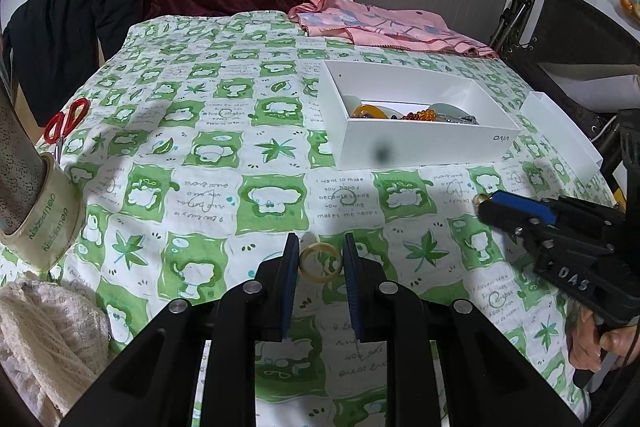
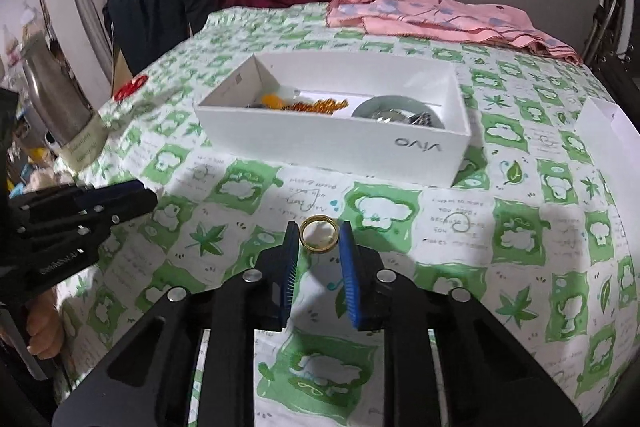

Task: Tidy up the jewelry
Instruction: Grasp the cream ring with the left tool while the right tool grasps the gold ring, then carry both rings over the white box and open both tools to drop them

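Left wrist view: the left gripper [image 1: 321, 259] is holding a pale yellow ring [image 1: 321, 264] between its narrow jaws, just above the green-patterned cloth [image 1: 200, 155] on the table. Right wrist view: the right gripper [image 2: 319, 239] is pinching a gold ring [image 2: 319, 233] upright, its jaws narrow around it. Beyond both jaws, well apart, a white box [image 2: 328, 147] is sitting with beads and other jewelry inside.

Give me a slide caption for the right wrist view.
Right gripper closed on a gold ring before the white box.
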A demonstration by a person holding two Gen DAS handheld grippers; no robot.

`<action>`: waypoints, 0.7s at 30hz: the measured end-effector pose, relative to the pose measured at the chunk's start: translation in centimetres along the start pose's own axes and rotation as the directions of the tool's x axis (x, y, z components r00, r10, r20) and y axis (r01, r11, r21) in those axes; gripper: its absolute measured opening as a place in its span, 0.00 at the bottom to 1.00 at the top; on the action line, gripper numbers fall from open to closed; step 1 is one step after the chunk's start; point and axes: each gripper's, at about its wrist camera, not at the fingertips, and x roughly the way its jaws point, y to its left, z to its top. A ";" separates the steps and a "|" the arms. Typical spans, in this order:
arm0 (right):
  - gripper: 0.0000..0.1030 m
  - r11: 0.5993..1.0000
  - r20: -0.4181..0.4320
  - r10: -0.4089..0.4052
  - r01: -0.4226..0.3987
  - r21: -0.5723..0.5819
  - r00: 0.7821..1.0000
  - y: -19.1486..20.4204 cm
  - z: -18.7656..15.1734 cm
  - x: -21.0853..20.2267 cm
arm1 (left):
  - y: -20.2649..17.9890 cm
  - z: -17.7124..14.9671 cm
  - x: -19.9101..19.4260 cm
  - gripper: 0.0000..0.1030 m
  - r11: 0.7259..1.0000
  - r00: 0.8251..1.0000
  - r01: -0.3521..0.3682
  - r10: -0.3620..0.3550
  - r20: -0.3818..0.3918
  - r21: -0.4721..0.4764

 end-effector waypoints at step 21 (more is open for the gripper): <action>0.19 0.992 0.051 0.031 -0.037 0.118 0.998 -2.7 -2.3 -3.3 | 0.4 0.1 -0.3 0.22 1.000 1.000 -0.019 0.019 0.013 -0.015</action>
